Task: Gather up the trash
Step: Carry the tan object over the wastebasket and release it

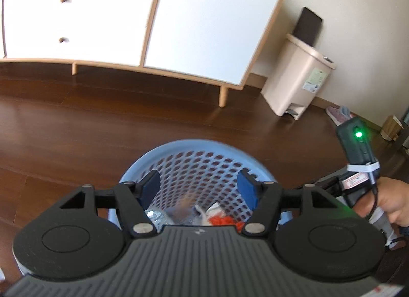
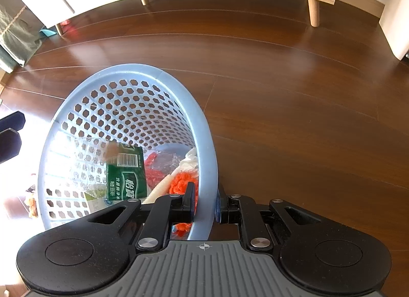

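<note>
A light blue perforated basket (image 2: 163,77) stands on the wooden floor and holds trash. Inside lie a clear plastic bottle with a green label (image 2: 126,169), orange-red scraps (image 2: 181,182) and white crumpled paper (image 2: 190,159). My right gripper (image 2: 204,205) is shut on the basket's near rim, one finger inside and one outside. My left gripper (image 1: 199,187) hovers open above the basket (image 1: 194,145), nothing between its blue pads (image 1: 246,188). Foil and orange trash (image 1: 225,220) show below it.
A white cabinet on wooden legs (image 1: 204,28) stands behind. A beige pedal bin (image 1: 296,80) sits against the wall at its right, with a pink slipper (image 1: 337,114) beyond. A hand holding the right gripper's handle (image 1: 388,202) is at the right edge.
</note>
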`<state>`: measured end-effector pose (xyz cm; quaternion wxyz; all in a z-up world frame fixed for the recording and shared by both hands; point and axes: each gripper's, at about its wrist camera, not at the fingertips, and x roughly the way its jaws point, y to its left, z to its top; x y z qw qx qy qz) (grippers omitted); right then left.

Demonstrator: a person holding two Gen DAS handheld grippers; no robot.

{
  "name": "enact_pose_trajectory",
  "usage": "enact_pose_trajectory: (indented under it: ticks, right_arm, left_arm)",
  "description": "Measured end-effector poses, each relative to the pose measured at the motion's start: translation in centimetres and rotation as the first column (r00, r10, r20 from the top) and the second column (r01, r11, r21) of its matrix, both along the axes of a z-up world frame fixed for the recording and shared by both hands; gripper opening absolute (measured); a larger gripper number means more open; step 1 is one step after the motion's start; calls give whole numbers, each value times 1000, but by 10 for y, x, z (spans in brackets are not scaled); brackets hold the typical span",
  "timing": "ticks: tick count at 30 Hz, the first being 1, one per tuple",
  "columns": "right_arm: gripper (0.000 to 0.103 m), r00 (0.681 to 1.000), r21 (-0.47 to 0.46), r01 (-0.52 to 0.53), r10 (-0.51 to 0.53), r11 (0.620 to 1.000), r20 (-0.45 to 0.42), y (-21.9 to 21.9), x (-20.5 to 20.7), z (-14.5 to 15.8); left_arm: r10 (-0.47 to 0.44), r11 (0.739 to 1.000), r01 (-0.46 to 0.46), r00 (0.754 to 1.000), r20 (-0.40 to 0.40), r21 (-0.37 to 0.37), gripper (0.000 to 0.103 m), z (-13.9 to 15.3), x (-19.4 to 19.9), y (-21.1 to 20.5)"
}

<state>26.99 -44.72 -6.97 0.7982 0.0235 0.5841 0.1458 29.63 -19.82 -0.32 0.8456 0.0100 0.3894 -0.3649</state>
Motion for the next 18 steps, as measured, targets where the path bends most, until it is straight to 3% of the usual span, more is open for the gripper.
enact_pose_trajectory:
  ticks: [13, 16, 18]
  right_arm:
    - [12, 999, 30, 33, -33, 999, -28, -1, 1, -1]
    - [11, 994, 73, 84, -78, 994, -80, -8, 6, -5]
    - [10, 977, 140, 162, -138, 977, -164, -18, 12, -11]
  left_arm:
    - [228, 969, -222, 973, -44, 110, 62, -27, -3, 81]
    - [283, 953, -271, 956, -73, 136, 62, -34, -4, 100]
    - [314, 943, -300, 945, -87, 144, 62, -36, -5, 111]
